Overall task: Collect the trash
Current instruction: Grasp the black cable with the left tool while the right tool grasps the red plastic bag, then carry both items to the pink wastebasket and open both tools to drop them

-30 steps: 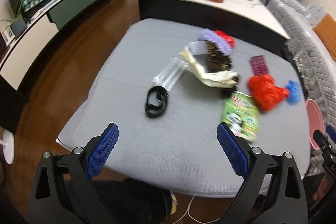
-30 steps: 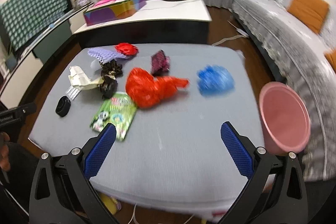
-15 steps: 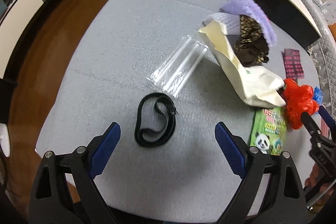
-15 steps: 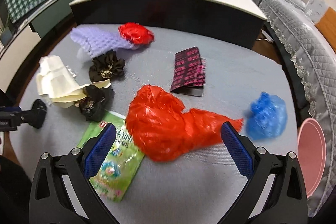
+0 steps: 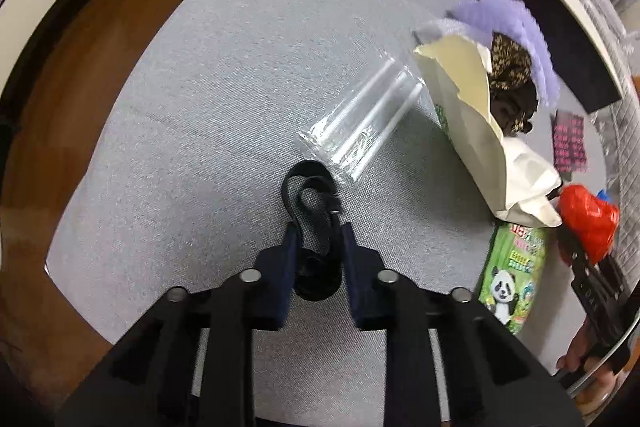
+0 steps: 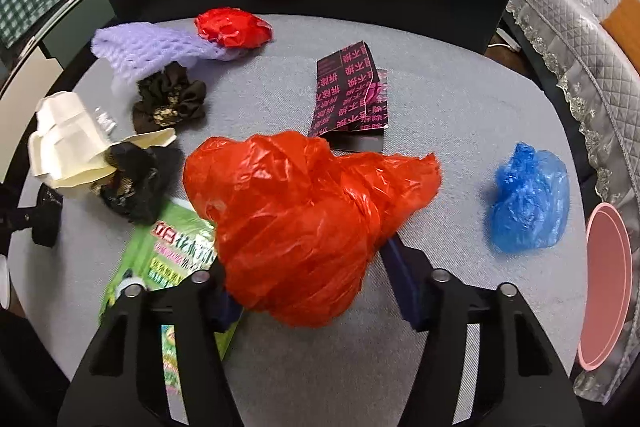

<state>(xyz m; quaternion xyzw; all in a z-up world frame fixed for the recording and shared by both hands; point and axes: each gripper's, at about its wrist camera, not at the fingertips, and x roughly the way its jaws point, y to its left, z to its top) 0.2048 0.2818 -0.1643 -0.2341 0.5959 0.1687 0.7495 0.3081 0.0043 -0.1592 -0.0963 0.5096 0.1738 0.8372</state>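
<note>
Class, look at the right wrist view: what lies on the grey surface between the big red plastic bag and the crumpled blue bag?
Nothing: in the right wrist view the stretch of grey surface between the red plastic bag and the blue bag is bare.

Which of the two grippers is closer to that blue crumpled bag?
Right. The right gripper straddles the red bag just beside the blue bag; the left gripper is across the table, clamped on a black strap.

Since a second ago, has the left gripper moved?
Yes. The left gripper came down toward the grey table, its jaws just closing around the black strap.
</note>
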